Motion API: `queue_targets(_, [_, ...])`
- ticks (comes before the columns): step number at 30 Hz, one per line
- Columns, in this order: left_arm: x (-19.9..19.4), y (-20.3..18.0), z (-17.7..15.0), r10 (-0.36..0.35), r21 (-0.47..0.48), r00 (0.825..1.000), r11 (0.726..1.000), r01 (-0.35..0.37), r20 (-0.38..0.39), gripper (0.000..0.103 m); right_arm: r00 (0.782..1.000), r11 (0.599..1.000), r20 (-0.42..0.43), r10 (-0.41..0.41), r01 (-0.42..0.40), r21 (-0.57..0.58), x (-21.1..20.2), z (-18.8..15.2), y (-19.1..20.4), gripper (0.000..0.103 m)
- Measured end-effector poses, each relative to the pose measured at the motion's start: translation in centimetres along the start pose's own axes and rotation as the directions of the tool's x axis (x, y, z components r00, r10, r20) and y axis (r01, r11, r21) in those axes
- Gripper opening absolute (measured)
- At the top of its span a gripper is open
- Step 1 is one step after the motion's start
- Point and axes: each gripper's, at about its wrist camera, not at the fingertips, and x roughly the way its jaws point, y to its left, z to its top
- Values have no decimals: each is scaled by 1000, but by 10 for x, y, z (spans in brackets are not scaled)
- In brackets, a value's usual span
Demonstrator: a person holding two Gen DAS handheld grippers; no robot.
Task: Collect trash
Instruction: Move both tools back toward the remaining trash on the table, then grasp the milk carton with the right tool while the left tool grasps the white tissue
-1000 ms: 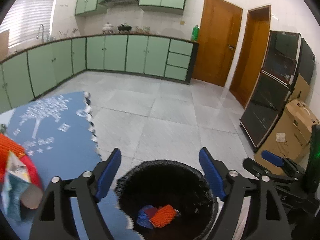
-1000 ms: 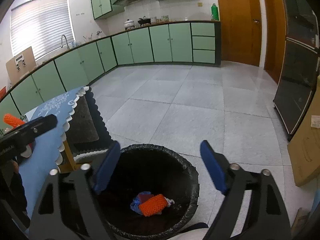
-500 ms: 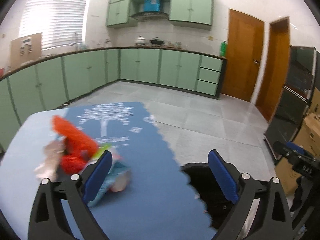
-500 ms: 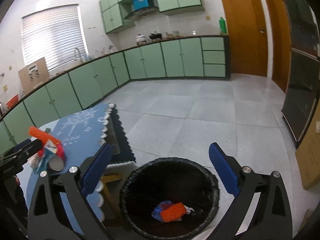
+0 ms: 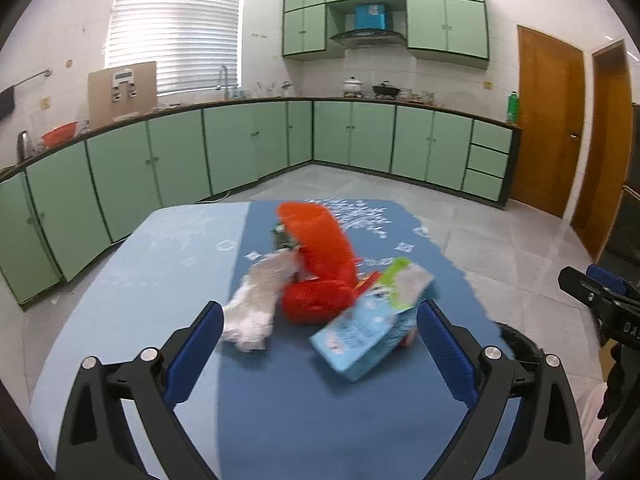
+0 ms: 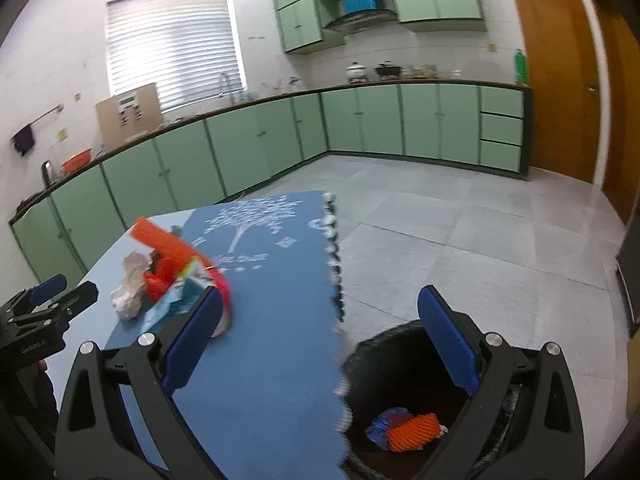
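- My left gripper fingers gape wide, empty, framing the trash pile mid-frame for a grab.
- My right gripper, equally wide and empty, hovers above the bin at lower right.

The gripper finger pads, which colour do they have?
Blue pads on black arms; clearest in the left wrist view.

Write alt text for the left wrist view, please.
An open, empty left tool points at a trash pile on a blue table: an orange net, crumpled paper and a light-blue carton. Green kitchen cabinets line the walls behind.
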Motion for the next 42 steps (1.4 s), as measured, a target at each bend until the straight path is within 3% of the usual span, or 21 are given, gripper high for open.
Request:
queue_targets(14, [21,36,-11,83,-27,996,996,-84,-27,95,991,993,-84,102,-106,-48,60,-2,65,91])
queue_targets(29, [48,61,-15,102,-55,992,993,-106,-70,95,974,986,-181,133,-148,-74,108,-3,91,83])
queue_targets(35, [58,67,-16,97,-56,992,993,-102,-84,95,961,982,-223,165,-181,-55,118,-6,92,70])
queue_targets(38, [61,68,-17,92,-60,992,993,-98,-90,95,953,975,-231,197,-215,-51,118,-7,97,57])
queue_targets(42, [68,69,-17,84,-64,991,994,-91,-102,95,951,973,-228,210,-226,-50,114,-7,98,56])
